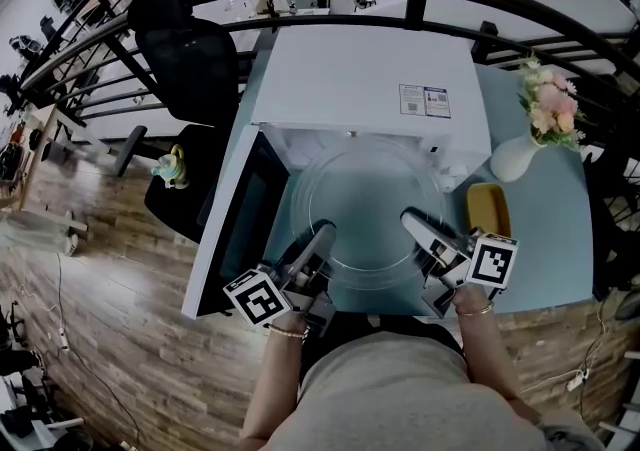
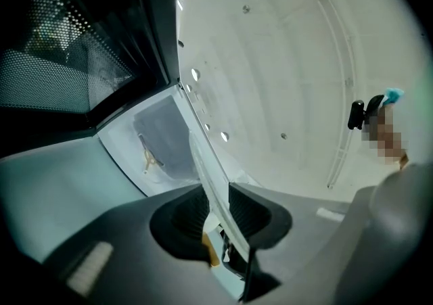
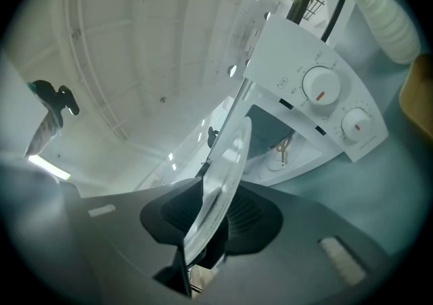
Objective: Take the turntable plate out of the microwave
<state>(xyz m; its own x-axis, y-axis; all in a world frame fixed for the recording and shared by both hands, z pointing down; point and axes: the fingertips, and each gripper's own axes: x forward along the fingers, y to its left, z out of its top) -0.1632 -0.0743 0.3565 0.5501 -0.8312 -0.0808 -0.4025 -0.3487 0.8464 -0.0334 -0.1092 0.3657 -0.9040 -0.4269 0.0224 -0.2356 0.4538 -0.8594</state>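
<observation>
Just outside the open mouth of the white microwave (image 1: 360, 79), over the pale blue bench (image 1: 545, 239), I hold the glass turntable plate (image 1: 370, 211) roughly level between my two tools. My left gripper (image 1: 322, 235) has the near-left part of the rim and my right gripper (image 1: 413, 223) the near-right part. Both point level toward the oven. On the left, the ribbed fingers (image 2: 252, 212) are clamped onto the thin glass edge, which runs straight up through the gap between them. On the right, the fingers (image 3: 247, 214) pinch the rim the same way, with the clear disc fanning out beyond them. Past the glass I can see the oven floor and its small drive hub (image 3: 281, 153) standing bare, so I judge the lift-off done: the plate is off its seat and drawn out past the door (image 1: 235, 229), which hangs wide to the left. Whether the far rim is fully past the threshold I cannot tell from above (the glass is clear and overlaps the white front edge). What remains, as I read it, is to bring the plate wholly clear and set it on a free stretch of bench. The white vase of flowers (image 1: 512, 159) and the yellow dish (image 1: 488, 209) stand near my right side, so the room on that side looks tight, and glass held only by two rim pinches could tip if one side slackens.
</observation>
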